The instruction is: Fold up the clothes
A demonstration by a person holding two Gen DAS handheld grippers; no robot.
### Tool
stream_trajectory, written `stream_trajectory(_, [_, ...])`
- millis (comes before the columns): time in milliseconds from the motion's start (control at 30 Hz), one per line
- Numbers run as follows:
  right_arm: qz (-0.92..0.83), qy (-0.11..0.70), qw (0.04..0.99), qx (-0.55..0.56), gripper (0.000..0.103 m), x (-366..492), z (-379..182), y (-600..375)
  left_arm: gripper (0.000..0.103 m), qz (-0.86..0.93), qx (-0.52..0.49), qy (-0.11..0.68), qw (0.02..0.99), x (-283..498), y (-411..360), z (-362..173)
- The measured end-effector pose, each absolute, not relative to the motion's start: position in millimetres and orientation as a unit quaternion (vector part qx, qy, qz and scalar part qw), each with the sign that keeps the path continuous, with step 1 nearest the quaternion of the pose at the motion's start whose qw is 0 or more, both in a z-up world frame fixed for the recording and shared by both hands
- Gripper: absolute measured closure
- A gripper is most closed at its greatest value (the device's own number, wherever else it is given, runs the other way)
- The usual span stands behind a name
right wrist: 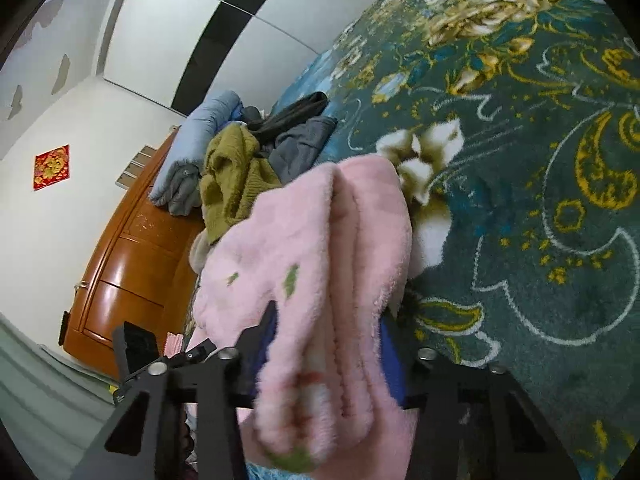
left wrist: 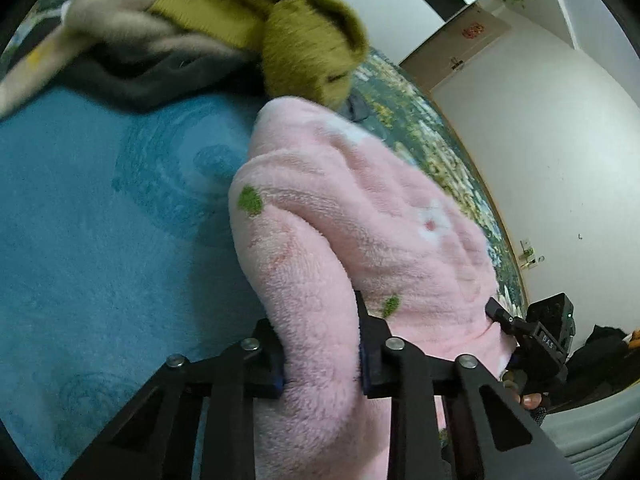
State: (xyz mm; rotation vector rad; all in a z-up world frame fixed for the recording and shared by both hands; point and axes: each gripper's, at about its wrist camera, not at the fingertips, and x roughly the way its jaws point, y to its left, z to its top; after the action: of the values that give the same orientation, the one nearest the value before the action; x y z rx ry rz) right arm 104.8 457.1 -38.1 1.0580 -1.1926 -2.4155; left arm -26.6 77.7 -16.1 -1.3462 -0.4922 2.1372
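Two grippers clamp one pink fleece garment (left wrist: 360, 208) above the blanket (left wrist: 100, 220): left gripper (left wrist: 322, 364) on a thick roll, right gripper (right wrist: 326, 344) on bunched folds. Risk: plush bulk slips out, or drags the far olive sweater (left wrist: 304, 40).

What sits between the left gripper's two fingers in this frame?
A bunched fold of the pink fleece garment fills the gap of the left gripper, pressed by both pads. The left wrist view shows it.
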Motion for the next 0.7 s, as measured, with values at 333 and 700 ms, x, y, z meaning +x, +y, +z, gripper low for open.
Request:
stream_trajectory(333, [-0.853, -0.389, 0.125, 0.326, 0.061, 134, 3, 511, 0.079, 0.792, -0.467, -0.130, 0.372, -9, 170, 37])
stream_trajectory(700, [-0.885, -0.321, -0.007, 0.338, 0.061, 173, 54, 667, 0.078, 0.731, -0.476, -0.097, 0.480, -9, 359, 35])
